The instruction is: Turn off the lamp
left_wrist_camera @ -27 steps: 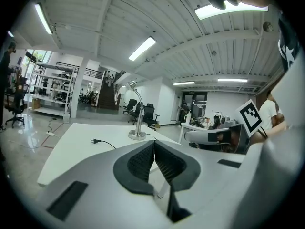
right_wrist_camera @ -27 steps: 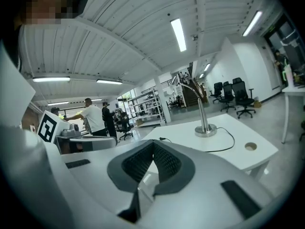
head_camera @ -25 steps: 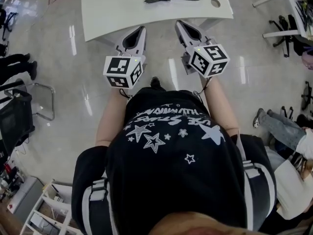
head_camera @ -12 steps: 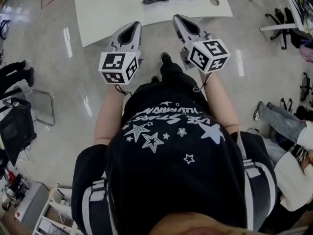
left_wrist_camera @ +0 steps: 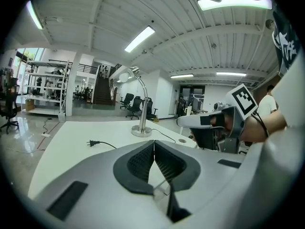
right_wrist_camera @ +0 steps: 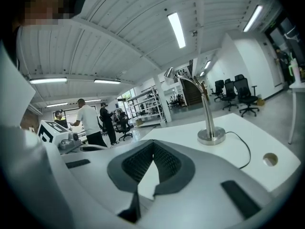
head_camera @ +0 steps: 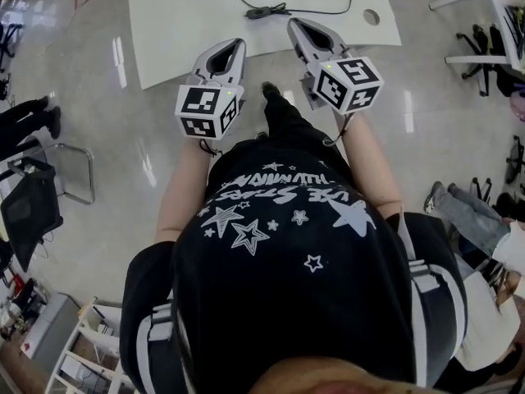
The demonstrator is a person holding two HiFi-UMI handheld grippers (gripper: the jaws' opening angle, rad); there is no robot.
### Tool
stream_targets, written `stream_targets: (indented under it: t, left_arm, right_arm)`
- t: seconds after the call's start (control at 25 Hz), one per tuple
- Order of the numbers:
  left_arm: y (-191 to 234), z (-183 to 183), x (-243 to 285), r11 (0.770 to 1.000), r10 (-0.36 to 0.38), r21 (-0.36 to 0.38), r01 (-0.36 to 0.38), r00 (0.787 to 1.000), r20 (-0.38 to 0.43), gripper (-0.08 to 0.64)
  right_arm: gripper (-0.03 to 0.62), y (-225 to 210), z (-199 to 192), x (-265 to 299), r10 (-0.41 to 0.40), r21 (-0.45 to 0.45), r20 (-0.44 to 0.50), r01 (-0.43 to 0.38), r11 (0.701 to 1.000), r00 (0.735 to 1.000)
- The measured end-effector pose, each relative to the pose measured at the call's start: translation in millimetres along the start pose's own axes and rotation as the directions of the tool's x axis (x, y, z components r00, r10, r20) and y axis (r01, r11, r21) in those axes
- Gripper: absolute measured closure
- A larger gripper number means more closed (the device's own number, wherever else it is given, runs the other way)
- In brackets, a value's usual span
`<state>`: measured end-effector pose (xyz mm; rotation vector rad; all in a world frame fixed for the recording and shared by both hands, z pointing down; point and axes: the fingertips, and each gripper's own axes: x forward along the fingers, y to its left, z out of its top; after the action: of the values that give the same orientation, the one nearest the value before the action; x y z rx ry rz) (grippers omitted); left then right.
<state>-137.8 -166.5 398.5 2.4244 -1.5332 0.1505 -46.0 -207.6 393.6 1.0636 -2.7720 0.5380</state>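
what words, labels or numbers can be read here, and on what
Black T-shirt: white lettering among stars, upside down, too warped to read.
Marker cube on left tool: square pattern only, no letters.
Marker cube on right tool: the same.
Nothing else legible.

Head view: mounted above the person, facing steeply down past the torso onto the left claw [head_camera: 235, 48], the right claw [head_camera: 295, 26] and the near edge of the counter [head_camera: 189, 35].

Each claw view: set low behind its own jaws, facing level across the counter, close to its surface.

Shared: all three views take in the counter. Both claw views hold the lamp [left_wrist_camera: 143, 106] and the opposite claw.
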Motion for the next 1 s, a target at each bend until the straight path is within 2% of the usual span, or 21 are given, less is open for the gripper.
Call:
stream_targets:
  t: [0.4,0.56,0.72,0.88,1.0]
  left_arm:
    - [29,-14,58,0.999,-0.003,0.036,0.006,0.996,-0.095,0.548]
    - [36,-36,77,0.999,-0.026,0.028,0.032,0.985,-0.172,0.548]
    - [48,-51,95,1.0,-0.023,0.012,0.026,0.973,-0.23,0.546]
    - [56,-58,107,0.999,-0.002,0.046,0.015,0.963,-0.268,0.545]
    - [60,-65,115,0.996,-0.016,0.074,0.04,0.952,-0.306,0.478]
  right_arm:
    - [0.588,-45,3,56,0.05,0.014,-0.06,-0.05,0.999,0.997]
    - [0.588,-56,-8,73,0.077,0.016,-0.108,-0.076,0.997,0.991]
    - [0.588,-66,-13,91,0.104,0.022,-0.147,-0.102,0.995,0.984]
    - [0.588,-72,-13,102,0.123,0.024,-0.162,-0.12,0.992,0.979]
    - [0.588,-75,-14,111,0.141,0.033,-0.174,-0.137,0.99,0.975]
